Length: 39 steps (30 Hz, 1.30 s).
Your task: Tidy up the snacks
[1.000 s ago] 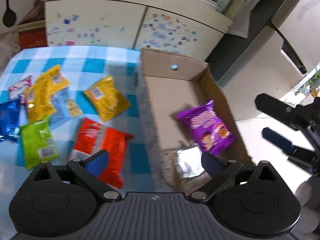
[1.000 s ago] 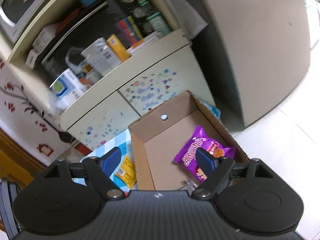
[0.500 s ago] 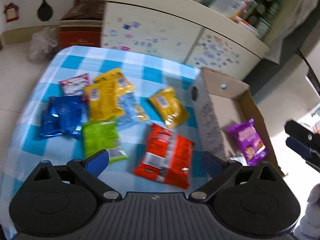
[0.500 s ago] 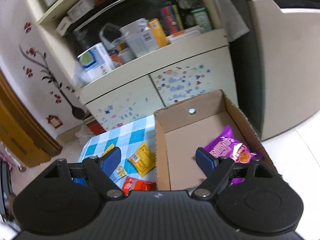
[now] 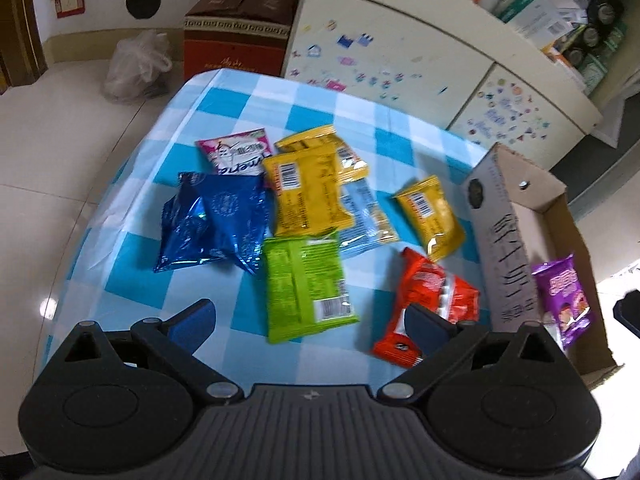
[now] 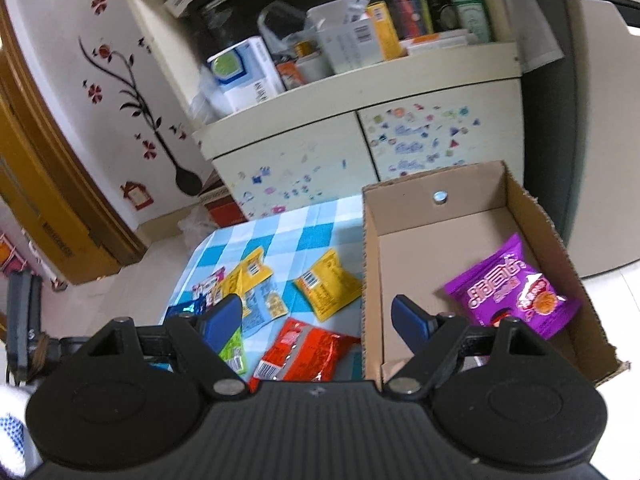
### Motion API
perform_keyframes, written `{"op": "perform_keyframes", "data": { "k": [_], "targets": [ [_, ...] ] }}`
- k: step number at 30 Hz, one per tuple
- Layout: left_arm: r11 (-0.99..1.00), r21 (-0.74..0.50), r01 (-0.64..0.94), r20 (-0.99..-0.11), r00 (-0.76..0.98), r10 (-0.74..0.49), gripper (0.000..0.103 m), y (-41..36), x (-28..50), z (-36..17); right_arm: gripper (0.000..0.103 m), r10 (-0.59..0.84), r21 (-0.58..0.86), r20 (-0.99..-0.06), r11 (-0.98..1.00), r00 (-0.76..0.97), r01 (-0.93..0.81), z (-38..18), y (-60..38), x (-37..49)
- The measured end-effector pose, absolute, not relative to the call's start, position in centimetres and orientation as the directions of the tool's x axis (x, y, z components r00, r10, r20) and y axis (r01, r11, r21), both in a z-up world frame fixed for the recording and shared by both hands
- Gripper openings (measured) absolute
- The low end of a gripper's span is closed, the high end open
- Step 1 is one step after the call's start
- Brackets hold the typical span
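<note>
Snacks lie scattered on our checked tablecloth (image 5: pixel 320 120): a pink packet (image 5: pixel 236 152), a blue bag (image 5: pixel 216 220), two overlapping yellow packets (image 5: pixel 308 196), a pale blue packet (image 5: pixel 364 220), a green bag (image 5: pixel 304 284), a lone yellow packet (image 5: pixel 430 216) and a red bag (image 5: pixel 428 300). Just beside them stands our cardboard box (image 6: pixel 472 184), with one purple bag (image 6: pixel 512 288) inside, near its right wall. We hold our left gripper (image 5: pixel 308 320) above the green and red bags, jaws spread wide with nothing between them. Our right gripper (image 6: pixel 316 316) hovers over the box's near left wall, likewise wide apart and gripping nothing.
</note>
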<state>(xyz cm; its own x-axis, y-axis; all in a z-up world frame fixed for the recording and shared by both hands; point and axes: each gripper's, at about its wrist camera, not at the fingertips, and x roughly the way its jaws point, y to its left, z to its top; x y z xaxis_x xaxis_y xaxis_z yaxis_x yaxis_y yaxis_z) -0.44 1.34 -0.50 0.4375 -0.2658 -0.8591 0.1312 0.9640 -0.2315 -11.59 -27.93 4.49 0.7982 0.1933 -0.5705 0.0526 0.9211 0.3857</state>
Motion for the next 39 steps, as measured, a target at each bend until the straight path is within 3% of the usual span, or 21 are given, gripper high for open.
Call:
{"op": "perform_keyframes", "data": {
  "k": [13, 29, 39],
  "targets": [
    [0.962, -0.255, 0.096, -0.88, 0.389, -0.272, 0.102, 0.0, 2.3, -4.4, 0.082, 0.254, 0.368, -0.611, 0.93, 0.75, -0.015, 3.1, -25.6, -10.7],
    [0.996, -0.058, 0.07, -0.901, 0.426, -0.083, 0.103, -1.0, 3.4, -7.0, 0.082, 0.299, 0.392, -0.671, 0.92, 0.678, -0.018, 1.0, -23.3, -9.1],
    [0.999, -0.047, 0.016, -0.912, 0.407, -0.05, 0.103, 1.3, 3.3, -7.0, 0.082, 0.261, 0.406, -0.738, 0.909, 0.623, 0.1, -1.3, -21.0, -6.3]
  ]
}}
